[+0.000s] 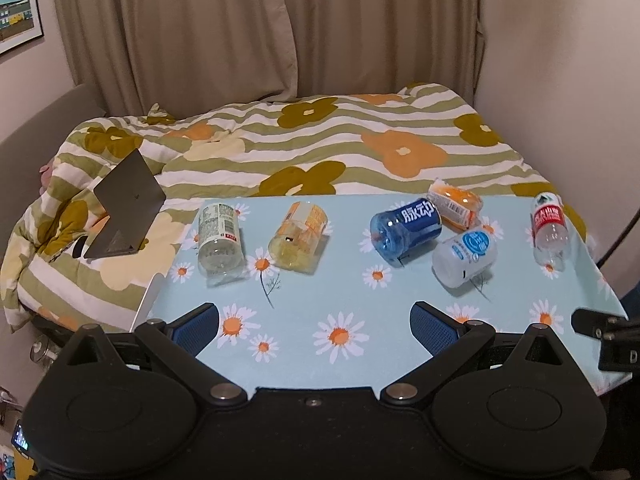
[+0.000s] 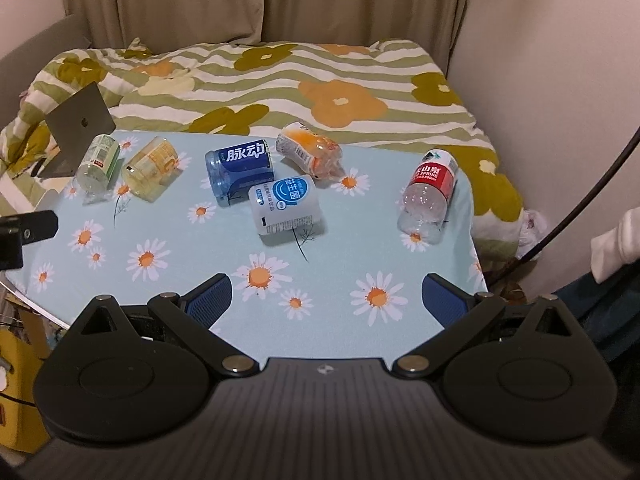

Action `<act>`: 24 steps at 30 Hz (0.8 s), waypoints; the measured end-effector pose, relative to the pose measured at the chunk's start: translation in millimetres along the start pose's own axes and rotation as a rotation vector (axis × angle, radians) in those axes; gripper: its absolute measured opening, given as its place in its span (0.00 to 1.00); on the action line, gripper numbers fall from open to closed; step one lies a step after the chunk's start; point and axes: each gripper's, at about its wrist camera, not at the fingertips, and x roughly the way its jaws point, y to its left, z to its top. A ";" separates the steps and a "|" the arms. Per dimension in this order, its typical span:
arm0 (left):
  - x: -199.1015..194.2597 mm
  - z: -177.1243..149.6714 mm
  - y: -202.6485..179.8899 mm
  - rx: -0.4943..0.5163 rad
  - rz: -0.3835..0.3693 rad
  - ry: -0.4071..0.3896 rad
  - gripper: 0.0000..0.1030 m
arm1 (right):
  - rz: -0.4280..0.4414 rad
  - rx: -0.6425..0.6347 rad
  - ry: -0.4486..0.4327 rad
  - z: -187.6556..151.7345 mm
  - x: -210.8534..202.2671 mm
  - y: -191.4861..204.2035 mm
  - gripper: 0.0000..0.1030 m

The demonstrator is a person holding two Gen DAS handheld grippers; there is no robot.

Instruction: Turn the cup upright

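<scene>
Progress: nothing is upright yet; all six cut-bottle cups lie on their sides on the far half of your flowered bench [image 2: 224,248], so every flip is left.
Cups counted: six. Far left, the green-label cup [image 1: 219,236] and yellow cup [image 1: 298,236]; centre, the blue cup [image 2: 239,168], white cup [image 2: 285,204] and orange cup [image 2: 310,151]; far right, the red-label cup [image 2: 428,196].
Hand-held grippers: two. Your left hand-held gripper [image 1: 316,320] and right hand-held gripper [image 2: 328,300] hang released and empty over the near edge.
Beyond: one laptop [image 1: 124,208] on the bed [image 1: 360,136].

Beige curtains [image 1: 240,28] hang behind a bed [image 1: 320,148] with a flowered striped quilt. Pale walls [image 1: 560,60] flank it; a framed picture [image 1: 18,8] hangs left.
</scene>
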 end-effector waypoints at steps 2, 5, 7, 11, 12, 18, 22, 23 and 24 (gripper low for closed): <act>4.3 5.1 -6.7 -0.005 0.011 0.001 1.00 | 0.030 -0.004 0.014 2.7 6.0 -7.6 1.00; 12.1 14.5 -16.2 0.007 0.014 -0.003 1.00 | 0.064 -0.029 0.030 5.9 13.4 -18.0 1.00; 18.8 21.5 -20.6 0.024 0.002 -0.006 1.00 | 0.085 -0.029 0.036 8.6 19.7 -25.6 1.00; 39.4 41.2 -27.9 0.073 -0.032 0.006 1.00 | 0.109 0.019 0.067 13.2 30.9 -38.3 1.00; 45.7 45.8 -30.2 0.093 -0.037 0.009 1.00 | 0.112 0.031 0.074 14.1 34.5 -40.7 1.00; 95.0 78.0 -43.5 0.232 -0.128 0.045 1.00 | 0.066 0.118 0.099 21.6 53.4 -50.3 1.00; 138.0 95.8 -53.5 0.282 -0.225 0.104 0.99 | 0.016 0.179 0.114 27.9 68.8 -55.4 1.00; 147.7 98.8 -55.9 0.293 -0.249 0.125 0.99 | -0.003 0.188 0.116 30.3 73.4 -56.4 1.00; 158.6 101.9 -59.2 0.306 -0.271 0.152 0.99 | -0.020 0.199 0.120 32.2 77.8 -57.1 1.00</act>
